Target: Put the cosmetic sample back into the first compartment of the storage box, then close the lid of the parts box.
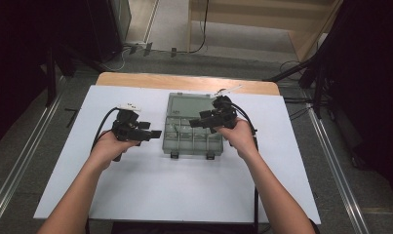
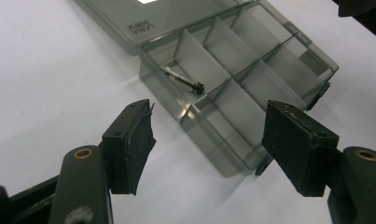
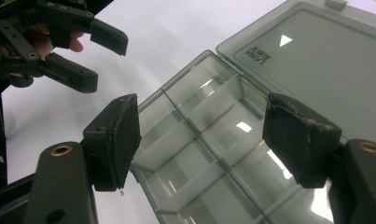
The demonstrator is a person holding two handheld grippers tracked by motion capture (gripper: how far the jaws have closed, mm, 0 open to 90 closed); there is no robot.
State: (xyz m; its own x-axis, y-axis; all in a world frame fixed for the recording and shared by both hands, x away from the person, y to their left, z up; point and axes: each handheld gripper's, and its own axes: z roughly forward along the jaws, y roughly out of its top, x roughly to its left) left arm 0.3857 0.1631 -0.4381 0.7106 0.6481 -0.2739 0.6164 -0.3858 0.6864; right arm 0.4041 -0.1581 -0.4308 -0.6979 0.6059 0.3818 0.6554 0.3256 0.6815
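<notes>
- The organiser box [image 1: 192,132], of smoky transparent plastic, lay on the white table [image 1: 150,185] between the two hands, slightly beyond them.
- Its lid [image 1: 191,105] was folded fully back and lay flat on the table on the far side of the compartments.
- Thin partitions divided the tray into compartments; two latches [image 1: 174,154] projected from the near edge.
- One dark screw [image 2: 183,80] lay at a slant on the floor of a compartment next to the lid hinge, at the end of the box towards the left gripper. In the high view the screw was too small to place exactly.
- The left gripper [image 1: 154,133] was held in the left hand [image 1: 108,148] just beside the left end of the box, apart from it, pointing towards it.
- In the left gripper view its jaws were spread wide with nothing between the pads; the near corner of the box showed past them.
- The right gripper [image 1: 195,122] was held in the right hand [image 1: 242,135] above the right part of the box, pointing left across the compartments.
- In the right gripper view its jaws were likewise released and empty, with the open compartments and the lid showing beyond them.
- The right gripper view also showed the left gripper [image 3: 106,58] farther off over the table, jaws apart.
</notes>
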